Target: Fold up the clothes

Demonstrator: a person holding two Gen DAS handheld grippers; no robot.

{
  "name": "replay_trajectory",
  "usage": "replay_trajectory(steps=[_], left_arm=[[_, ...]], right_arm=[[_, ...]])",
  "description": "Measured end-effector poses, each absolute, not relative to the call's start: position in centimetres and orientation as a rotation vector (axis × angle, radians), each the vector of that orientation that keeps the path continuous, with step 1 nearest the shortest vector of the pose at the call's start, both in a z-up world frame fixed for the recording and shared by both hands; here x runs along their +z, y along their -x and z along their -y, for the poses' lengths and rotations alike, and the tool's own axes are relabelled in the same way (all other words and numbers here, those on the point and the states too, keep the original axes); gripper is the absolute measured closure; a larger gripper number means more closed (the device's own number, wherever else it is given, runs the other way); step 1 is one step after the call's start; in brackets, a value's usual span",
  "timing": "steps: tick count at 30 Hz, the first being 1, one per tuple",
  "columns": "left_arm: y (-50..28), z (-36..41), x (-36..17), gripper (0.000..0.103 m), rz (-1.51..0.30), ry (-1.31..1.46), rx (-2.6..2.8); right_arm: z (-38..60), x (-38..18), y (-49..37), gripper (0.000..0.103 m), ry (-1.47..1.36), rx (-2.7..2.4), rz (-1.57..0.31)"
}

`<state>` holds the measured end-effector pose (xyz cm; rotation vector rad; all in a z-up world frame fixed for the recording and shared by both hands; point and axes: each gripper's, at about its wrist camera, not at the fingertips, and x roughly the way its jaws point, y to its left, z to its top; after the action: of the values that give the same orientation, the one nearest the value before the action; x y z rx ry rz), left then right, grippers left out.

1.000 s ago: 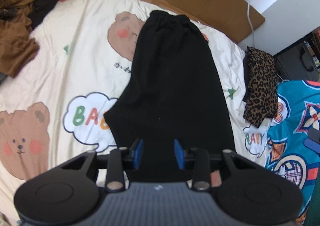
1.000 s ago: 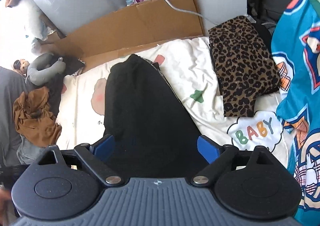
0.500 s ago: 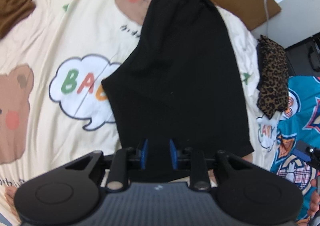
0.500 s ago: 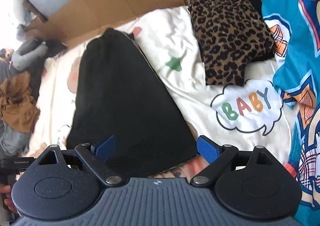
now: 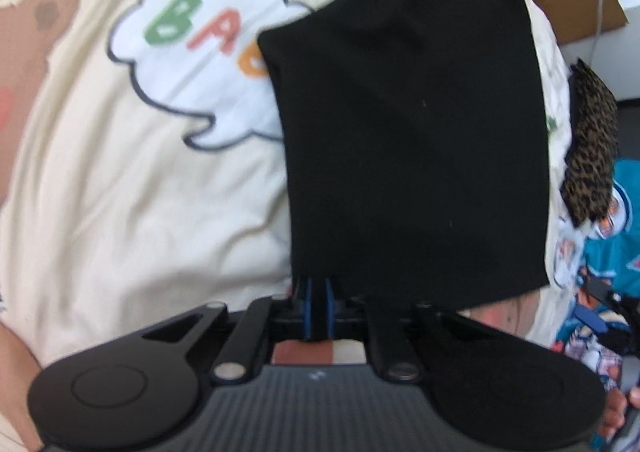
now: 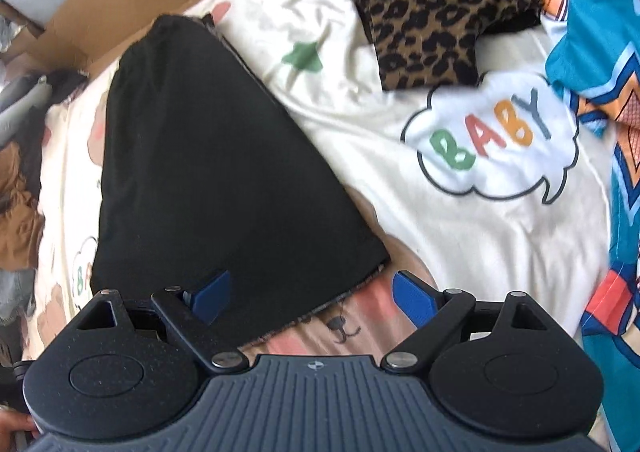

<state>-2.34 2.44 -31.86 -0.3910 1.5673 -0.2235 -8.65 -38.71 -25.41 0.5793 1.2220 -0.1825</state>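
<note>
Blue fingers on matte black garment

The black garment is plain, dark, and matte. It lies flat on the bedsheet, long axis running from the near edge toward the far edge. The far end is narrow and gathered; the near end is wider, with a straight hem. The near left corner of the hem sits between closed blue gripper pads.

bed sheet | black garment | leopard-print garment | blue blanket
</note>
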Motion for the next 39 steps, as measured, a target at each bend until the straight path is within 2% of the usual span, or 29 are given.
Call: replay_trajectory(steps=[10,16,18,20,21,30,33,37,39], left_arm=[[3.2,-3.4,-34.1,0.096,-1.568,0.455,-0.225],[3.1,-3.9,-33.8,0.095,-1.579,0.493,-0.251],[3.2,-4.4,-33.3,0.092,-1.575,0.508,-0.246],[3.3,-4.8,-33.1,0.081,-1.579,0.514,-0.245],[3.4,-5.1,-33.1,0.079,-1.585,0.518,-0.243],[4.1,-6.0,-34.4,0.078,-1.599,0.619,-0.263],[4.1,-5.9,-34.5,0.072,-1.593,0.637,-0.287],[4.4,-5.9,-34.1,0.051,-1.568,0.658,-0.338],[4.7,-5.9,-33.8,0.051,-1.557,0.668,-0.337]], right_arm=[[38.6,-25.6,9.0,0.012,-0.562,-0.201,-1.241],[38.5,-27.5,9.2,0.012,-0.586,-0.219,-1.281],[38.8,-28.5,9.4,0.012,-0.629,-0.244,-1.288],[39.1,-29.4,9.9,0.012,-0.665,-0.275,-1.297],[39.2,-29.8,10.2,0.012,-0.682,-0.291,-1.301],[39.1,-28.4,11.0,0.012,-0.677,-0.301,-1.289],[38.9,-28.1,11.1,0.012,-0.677,-0.305,-1.29],[38.9,-28.4,11.4,0.012,-0.676,-0.314,-1.307],[39.0,-28.6,11.4,0.012,-0.682,-0.319,-1.305]])
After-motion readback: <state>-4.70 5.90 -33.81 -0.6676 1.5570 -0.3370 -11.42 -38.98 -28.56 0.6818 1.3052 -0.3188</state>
